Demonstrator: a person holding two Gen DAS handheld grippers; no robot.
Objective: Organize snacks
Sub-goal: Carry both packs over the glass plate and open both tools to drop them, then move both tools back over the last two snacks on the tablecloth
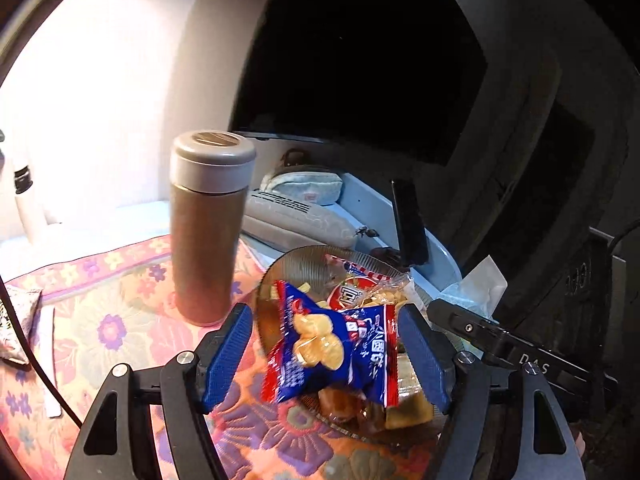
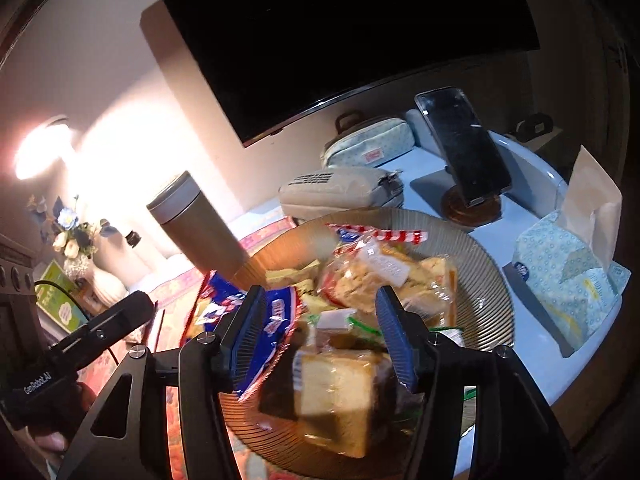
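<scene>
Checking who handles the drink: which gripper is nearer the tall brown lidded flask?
Left. The left gripper sits just right of the flask; the right gripper is farther, over the ribbed plate.

**Non-task items in view**

Flask (image 1: 210,228) stands upright on floral cloth (image 1: 120,320), just beyond the left jaw. Two zip pouches (image 2: 360,172) lie past the jaws; dark screen (image 2: 340,40) behind them. Phone (image 2: 464,144) leans propped on a round stand, ahead-right. Tissue pack (image 2: 560,272) far right. Flower vase (image 2: 76,248) and lamp (image 2: 40,144) far left.
</scene>
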